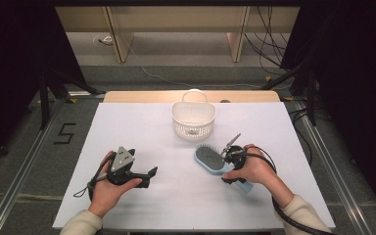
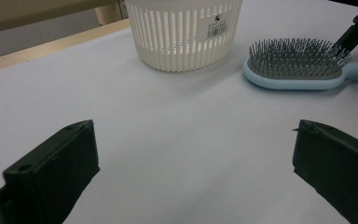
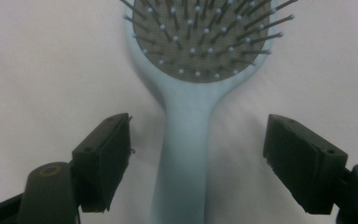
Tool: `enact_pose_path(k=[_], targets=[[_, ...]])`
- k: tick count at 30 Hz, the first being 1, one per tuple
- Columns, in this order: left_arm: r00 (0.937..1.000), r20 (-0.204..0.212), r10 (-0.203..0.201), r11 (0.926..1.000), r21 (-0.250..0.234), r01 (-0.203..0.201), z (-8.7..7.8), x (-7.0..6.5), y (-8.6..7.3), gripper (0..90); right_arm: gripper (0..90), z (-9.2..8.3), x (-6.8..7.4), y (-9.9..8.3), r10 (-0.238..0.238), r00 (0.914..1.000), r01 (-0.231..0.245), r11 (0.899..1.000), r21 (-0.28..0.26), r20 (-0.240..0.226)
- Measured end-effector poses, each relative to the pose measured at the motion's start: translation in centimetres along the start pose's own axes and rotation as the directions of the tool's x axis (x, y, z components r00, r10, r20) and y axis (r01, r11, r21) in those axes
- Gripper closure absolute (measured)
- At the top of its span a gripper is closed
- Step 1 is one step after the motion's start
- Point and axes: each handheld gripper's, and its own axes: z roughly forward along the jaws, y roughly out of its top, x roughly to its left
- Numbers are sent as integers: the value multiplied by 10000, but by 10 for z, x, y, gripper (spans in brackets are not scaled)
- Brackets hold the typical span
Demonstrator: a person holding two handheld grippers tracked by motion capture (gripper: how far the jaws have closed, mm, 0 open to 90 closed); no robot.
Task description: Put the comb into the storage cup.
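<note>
Your right tongs (image 3: 196,154) stand wide, one jaw on either side of the light blue hairbrush (image 3: 186,140) handle, touching neither side. The brush lies bristles up on the worktop (image 1: 176,196), just in front of the white slatted basket (image 1: 193,119). Your left tongs (image 1: 149,176) are wide too, holding nothing, low over bare worktop well left of the brush. You cannot see the basket's inside well enough to tell its contents. Your right hand (image 1: 254,169) covers much of the handle. The white worktop sits on grey floor, with cables behind.
</note>
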Motion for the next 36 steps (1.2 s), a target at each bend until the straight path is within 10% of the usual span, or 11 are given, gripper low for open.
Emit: enact_pose_path(k=[36], targets=[[10000, 7, -11, 10000, 14, 11, 1, 0, -1, 0, 530, 7, 5, 30, -384, 9993, 374, 9860, 1624, 25]])
